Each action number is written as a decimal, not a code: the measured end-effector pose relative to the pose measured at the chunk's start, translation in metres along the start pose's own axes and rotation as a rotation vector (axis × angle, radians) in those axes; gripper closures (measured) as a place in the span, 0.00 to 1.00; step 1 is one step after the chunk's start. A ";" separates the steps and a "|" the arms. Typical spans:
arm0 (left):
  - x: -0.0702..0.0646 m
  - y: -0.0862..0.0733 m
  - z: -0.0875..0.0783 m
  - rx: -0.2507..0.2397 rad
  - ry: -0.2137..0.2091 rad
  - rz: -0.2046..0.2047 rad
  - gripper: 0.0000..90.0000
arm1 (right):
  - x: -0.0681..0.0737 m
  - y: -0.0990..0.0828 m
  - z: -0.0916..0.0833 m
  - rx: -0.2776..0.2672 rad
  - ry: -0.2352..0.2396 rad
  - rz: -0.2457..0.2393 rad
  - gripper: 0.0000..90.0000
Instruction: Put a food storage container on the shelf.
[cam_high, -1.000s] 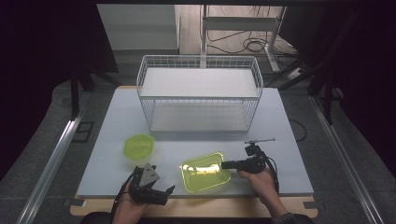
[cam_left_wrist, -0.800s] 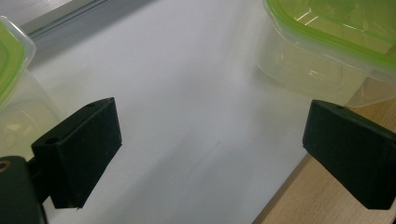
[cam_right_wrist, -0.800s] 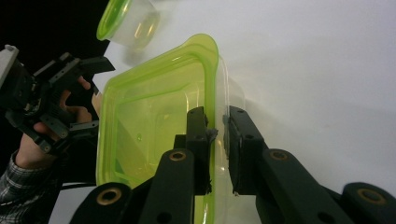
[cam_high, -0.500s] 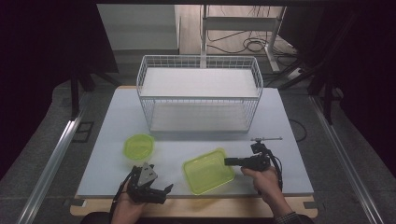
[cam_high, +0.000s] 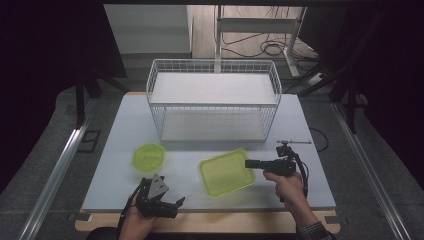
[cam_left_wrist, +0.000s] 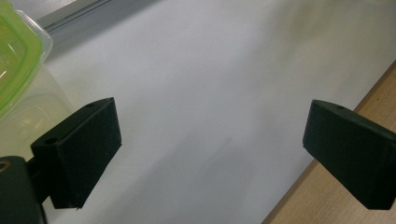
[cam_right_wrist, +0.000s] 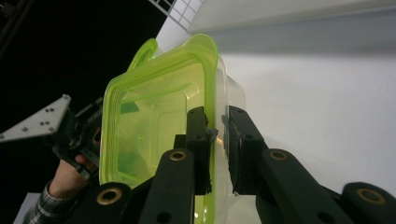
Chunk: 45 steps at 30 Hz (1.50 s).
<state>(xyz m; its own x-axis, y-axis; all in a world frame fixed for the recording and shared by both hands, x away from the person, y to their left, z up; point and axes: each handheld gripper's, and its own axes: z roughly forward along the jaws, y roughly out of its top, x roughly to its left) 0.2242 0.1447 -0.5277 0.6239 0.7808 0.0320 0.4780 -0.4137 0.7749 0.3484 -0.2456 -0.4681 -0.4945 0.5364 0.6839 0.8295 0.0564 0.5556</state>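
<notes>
A square clear container with a green lid (cam_high: 225, 172) hangs tilted just above the table's near middle. My right gripper (cam_high: 248, 163) is shut on its right rim. The right gripper view has the two pads (cam_right_wrist: 217, 122) pinching the green rim of the container (cam_right_wrist: 154, 121), which stands on edge there. My left gripper (cam_high: 177, 202) rests at the table's front edge on the left, held in a hand, open and holding nothing. Between its wide jaws (cam_left_wrist: 210, 140) lies bare white table, with a corner of the container (cam_left_wrist: 16, 51) at the upper left.
A small round green bowl (cam_high: 148, 156) sits on the table left of the container. A tall white wire basket (cam_high: 212, 100) stands across the back of the table. The table's wooden front edge (cam_left_wrist: 327, 205) runs close to the left gripper.
The right gripper has risen and carried the green-lidded container up and slightly away from the front edge, tilting it. The left gripper stayed in place.
</notes>
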 end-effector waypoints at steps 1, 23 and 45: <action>0.000 0.000 0.000 0.000 0.000 0.000 0.05 | 0.001 0.002 -0.002 -0.009 -0.003 -0.004 0.88; -0.001 0.000 0.000 -0.017 -0.014 0.016 0.04 | 0.029 0.058 -0.028 -0.131 -0.004 -0.032 0.88; 0.000 0.000 0.000 -0.016 -0.025 0.007 0.03 | 0.067 0.131 -0.031 -0.223 -0.028 -0.055 0.88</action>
<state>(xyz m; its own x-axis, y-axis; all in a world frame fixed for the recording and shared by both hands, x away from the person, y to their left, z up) 0.2242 0.1442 -0.5278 0.6425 0.7660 0.0215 0.4642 -0.4114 0.7844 0.4161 -0.2282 -0.3351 -0.5274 0.5613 0.6378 0.7219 -0.0997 0.6847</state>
